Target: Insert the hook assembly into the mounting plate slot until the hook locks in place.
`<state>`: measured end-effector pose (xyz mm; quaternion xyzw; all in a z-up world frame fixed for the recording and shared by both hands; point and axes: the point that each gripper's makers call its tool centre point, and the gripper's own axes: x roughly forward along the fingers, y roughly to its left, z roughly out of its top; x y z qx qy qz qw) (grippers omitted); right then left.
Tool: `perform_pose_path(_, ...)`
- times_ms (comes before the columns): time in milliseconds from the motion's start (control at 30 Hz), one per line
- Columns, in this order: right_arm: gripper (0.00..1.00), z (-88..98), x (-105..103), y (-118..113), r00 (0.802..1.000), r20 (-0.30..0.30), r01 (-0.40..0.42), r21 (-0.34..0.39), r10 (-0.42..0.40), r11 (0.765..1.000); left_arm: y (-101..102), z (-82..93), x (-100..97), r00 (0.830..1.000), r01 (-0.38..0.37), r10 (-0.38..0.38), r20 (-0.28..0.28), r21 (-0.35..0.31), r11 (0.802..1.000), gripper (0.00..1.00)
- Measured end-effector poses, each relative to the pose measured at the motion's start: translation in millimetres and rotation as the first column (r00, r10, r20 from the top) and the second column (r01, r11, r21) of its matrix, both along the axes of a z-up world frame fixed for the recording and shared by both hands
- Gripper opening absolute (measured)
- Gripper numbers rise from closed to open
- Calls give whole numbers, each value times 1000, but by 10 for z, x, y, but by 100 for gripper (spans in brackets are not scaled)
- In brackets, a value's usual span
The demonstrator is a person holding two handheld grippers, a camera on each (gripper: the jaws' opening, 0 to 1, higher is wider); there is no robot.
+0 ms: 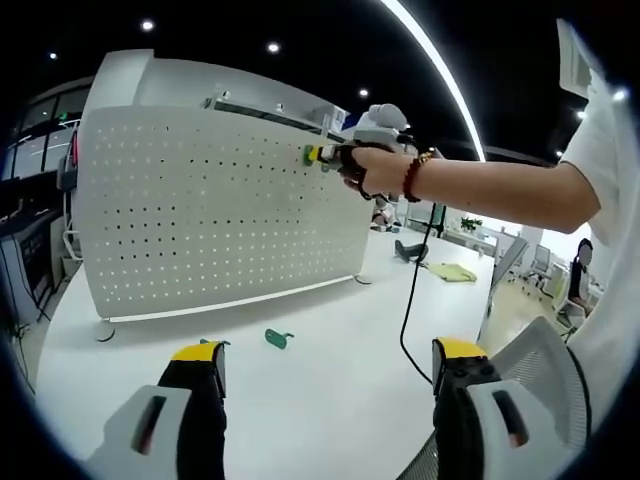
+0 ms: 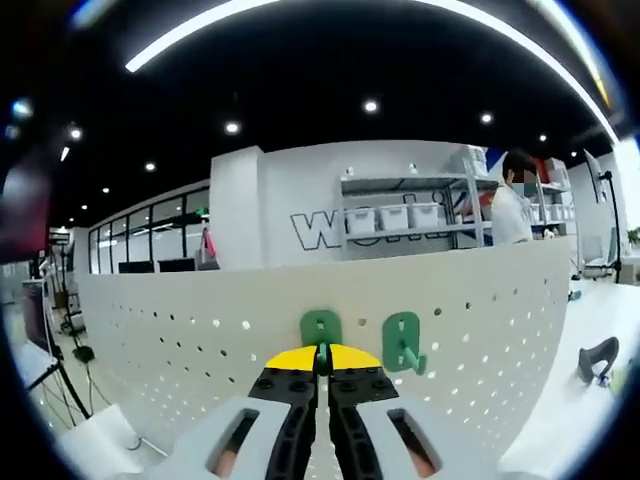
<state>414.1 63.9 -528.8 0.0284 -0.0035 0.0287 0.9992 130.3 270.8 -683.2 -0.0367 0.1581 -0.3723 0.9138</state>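
Pegboard: standing upright on the white tabletop.
Right gripper: clenched on a green hook, pressed against the pegboard just beside a mounted hook.
Hand: arm stretched out level toward the pegboard's upper corner.
Left gripper: released, hanging low in front of the pegboard.
Spare hook: flat on the tabletop below the pegboard.

We see a white pegboard patterned with rows of small dark holes, two green hooks on it, another green hook below it on the white table, and yellow-tipped black tool jaws.
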Motion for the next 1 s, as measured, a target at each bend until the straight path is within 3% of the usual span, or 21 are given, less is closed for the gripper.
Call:
perform_pose_path(67,0,-64,1,17,1000,-31,-3,-23,2,1000,7,11,1,1000,-3,3,3,-2,1000,87)
perform_pose_path(133,1,-49,-4,8,1000,-11,0,-25,-1,1000,12,18,3,1000,-7,7,4,-5,1000,87)
perform_pose_path(300,1,-58,-3,6,999,-32,-22,-60,20,998,17,22,-4,1000,-9,9,6,-3,1000,87)
perform_pose_path(400,2,-55,-2,7,997,-69,-39,-96,32,995,21,15,-16,1000,-13,13,3,-4,1000,87)
perform_pose_path(500,7,53,5,45,998,-16,-59,-89,58,994,17,17,-33,1000,-13,13,3,-6,1000,87)
perform_pose_path(600,8,50,13,59,997,-35,-66,-113,62,991,19,22,-39,1000,-17,17,5,-7,1000,87)
perform_pose_path(1000,16,-19,-42,58,996,-40,-87,-87,84,992,58,56,-82,999,-36,36,14,-4,999,87)
